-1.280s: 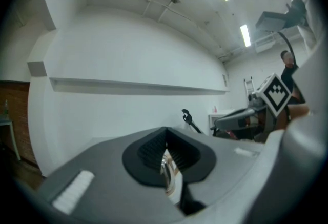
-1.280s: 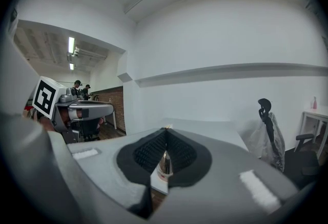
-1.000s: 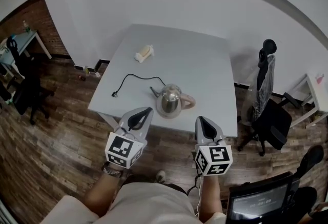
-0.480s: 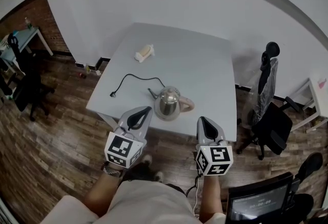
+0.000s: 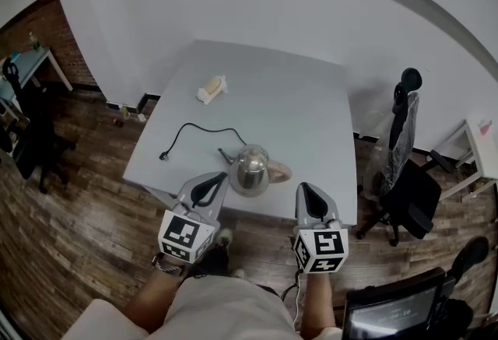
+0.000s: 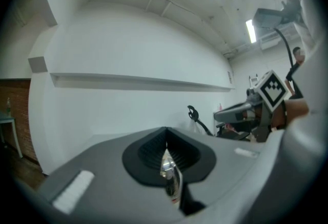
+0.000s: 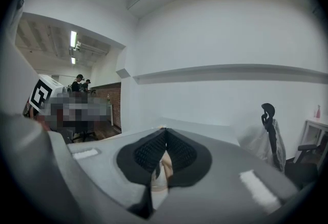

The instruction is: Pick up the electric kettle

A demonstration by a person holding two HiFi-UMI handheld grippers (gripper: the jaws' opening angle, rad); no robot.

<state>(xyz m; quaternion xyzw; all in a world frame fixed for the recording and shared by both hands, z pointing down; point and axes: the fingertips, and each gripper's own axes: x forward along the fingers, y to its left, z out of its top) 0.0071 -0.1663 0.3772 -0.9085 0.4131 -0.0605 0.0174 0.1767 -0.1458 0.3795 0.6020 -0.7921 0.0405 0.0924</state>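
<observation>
Electric kettle (image 6: pixel 169 171) shows only as a sliver through the left gripper's (image 5: pixel 220 178) touching jaws, rest hidden. Small pale item (image 5: pixel 212 87), far left on table (image 5: pixel 311 113), too small to identify. Dark screen (image 5: pixel 389 311) cut off near right.

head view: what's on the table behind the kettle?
Behind the kettle on the table: a black power cord trailing left to its plug, and farther back a small pale object, too small to identify. Whatever lies under the kettle is covered by its body.
</observation>
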